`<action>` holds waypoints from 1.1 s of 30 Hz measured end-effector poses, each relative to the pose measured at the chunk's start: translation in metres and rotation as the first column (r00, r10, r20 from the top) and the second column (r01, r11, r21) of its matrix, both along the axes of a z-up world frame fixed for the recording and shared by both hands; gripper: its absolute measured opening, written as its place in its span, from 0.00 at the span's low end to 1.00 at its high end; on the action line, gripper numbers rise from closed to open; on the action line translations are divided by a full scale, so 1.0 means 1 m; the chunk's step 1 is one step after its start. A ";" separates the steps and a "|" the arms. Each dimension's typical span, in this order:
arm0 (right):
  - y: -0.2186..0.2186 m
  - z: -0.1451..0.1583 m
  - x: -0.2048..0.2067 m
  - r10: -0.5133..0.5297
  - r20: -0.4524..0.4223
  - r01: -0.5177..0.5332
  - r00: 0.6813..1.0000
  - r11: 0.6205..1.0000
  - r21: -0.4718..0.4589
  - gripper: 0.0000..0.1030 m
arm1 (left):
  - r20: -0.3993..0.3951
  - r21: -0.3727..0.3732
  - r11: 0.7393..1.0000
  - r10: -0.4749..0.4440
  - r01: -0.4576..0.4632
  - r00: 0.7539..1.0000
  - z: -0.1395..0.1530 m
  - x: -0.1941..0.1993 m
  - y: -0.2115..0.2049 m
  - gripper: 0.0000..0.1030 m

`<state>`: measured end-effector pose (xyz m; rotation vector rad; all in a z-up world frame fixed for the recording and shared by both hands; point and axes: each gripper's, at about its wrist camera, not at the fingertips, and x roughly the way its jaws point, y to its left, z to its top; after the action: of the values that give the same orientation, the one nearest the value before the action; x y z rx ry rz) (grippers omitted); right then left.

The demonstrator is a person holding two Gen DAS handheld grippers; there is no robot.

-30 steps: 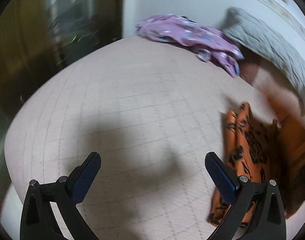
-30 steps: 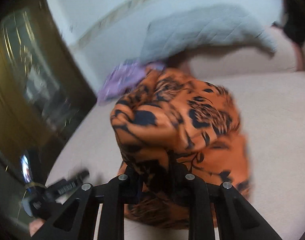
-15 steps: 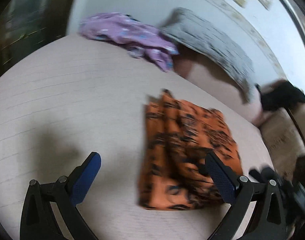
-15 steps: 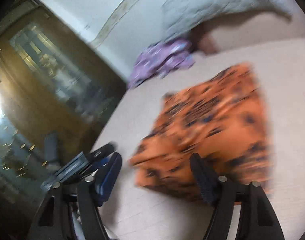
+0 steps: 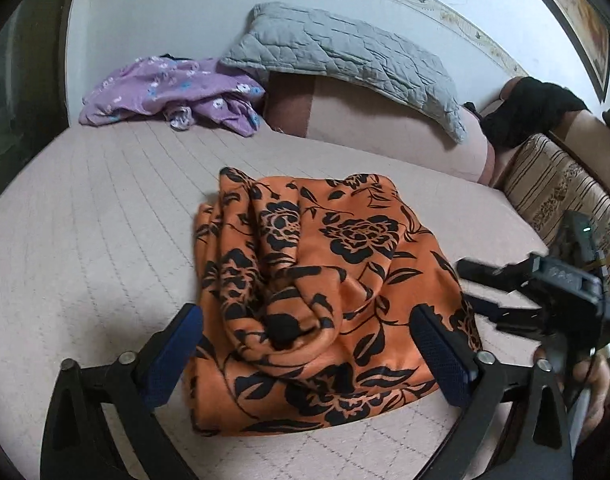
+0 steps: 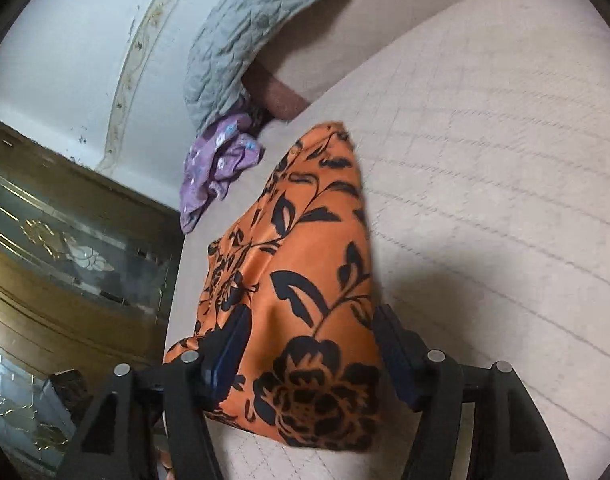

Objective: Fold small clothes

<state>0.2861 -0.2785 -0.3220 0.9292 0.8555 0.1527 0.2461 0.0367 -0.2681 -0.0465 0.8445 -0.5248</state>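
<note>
An orange garment with black flowers (image 5: 317, 288) lies bunched on the pale quilted bed (image 5: 105, 216). My left gripper (image 5: 309, 356) is open, its blue-padded fingers (image 5: 173, 352) on either side of the garment's near edge, just above it. My right gripper (image 6: 309, 344) has its jaws apart around the garment's near end (image 6: 305, 288), with cloth between the pads; it also shows at the right of the left wrist view (image 5: 545, 292).
A purple flowered garment (image 5: 173, 92) lies crumpled at the far end of the bed. A grey quilted pillow (image 5: 345, 56) leans on the pink headrest behind it. A striped cushion (image 5: 557, 188) and dark clothes (image 5: 533, 108) lie at the right. A dark glass cabinet (image 6: 65, 248) stands beside the bed.
The right gripper let the orange garment go onto the bed and opened, then came down around its end. The left gripper swung over to the garment.
</note>
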 end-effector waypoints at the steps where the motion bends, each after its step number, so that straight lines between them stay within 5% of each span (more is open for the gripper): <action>1: 0.004 -0.006 0.005 0.012 -0.019 -0.012 1.000 1.000 0.006 0.67 | -0.011 -0.012 1.000 -0.007 0.007 1.000 -0.001 0.001 0.000 0.83; 6: 0.010 -0.025 0.008 0.043 -0.064 -0.041 0.997 0.999 0.032 0.67 | -0.064 -0.001 1.000 0.005 -0.005 0.998 -0.014 0.010 -0.001 0.33; 14: 0.019 -0.015 0.003 0.046 -0.030 -0.048 0.999 0.997 -0.067 0.51 | -0.072 -0.097 0.995 0.008 -0.015 0.997 0.002 0.004 0.018 0.17; 17: 0.021 -0.010 0.001 0.062 -0.016 -0.063 0.998 0.995 -0.082 0.50 | -0.192 -0.127 0.988 0.062 -0.088 0.979 -0.012 0.006 0.041 0.17; 20: 0.024 -0.015 0.003 0.073 -0.037 -0.076 0.997 0.993 -0.089 0.50 | -0.405 -0.220 0.956 0.090 -0.193 0.910 -0.051 0.016 0.068 0.17; 22: 0.026 -0.017 0.004 0.075 -0.044 -0.079 0.996 0.992 -0.094 0.50 | -0.438 -0.268 0.939 0.081 -0.215 0.895 -0.055 0.019 0.074 0.17; 26: 0.022 -0.020 0.004 0.070 -0.055 -0.074 0.996 0.995 -0.071 0.50 | -0.357 -0.214 0.961 0.089 -0.175 0.930 -0.037 0.014 0.062 0.23; 28: 0.020 -0.022 0.004 0.068 -0.061 -0.071 0.996 0.996 -0.053 0.50 | -0.296 -0.178 0.970 0.109 -0.167 0.949 -0.023 0.011 0.058 0.35; 30: 0.019 -0.023 0.005 0.070 -0.068 -0.072 0.995 0.997 -0.037 0.50 | -0.246 -0.149 0.969 0.157 -0.197 0.957 -0.014 0.009 0.061 0.62; 33: 0.013 -0.031 0.005 0.071 -0.093 -0.067 0.993 0.997 0.044 0.55 | -0.222 -0.177 0.956 0.191 -0.232 0.956 -0.008 0.007 0.072 0.69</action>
<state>0.2908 -0.2657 -0.3528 0.9513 0.9758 0.1881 0.2532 0.1083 -0.2760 -0.3795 0.9693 -0.4041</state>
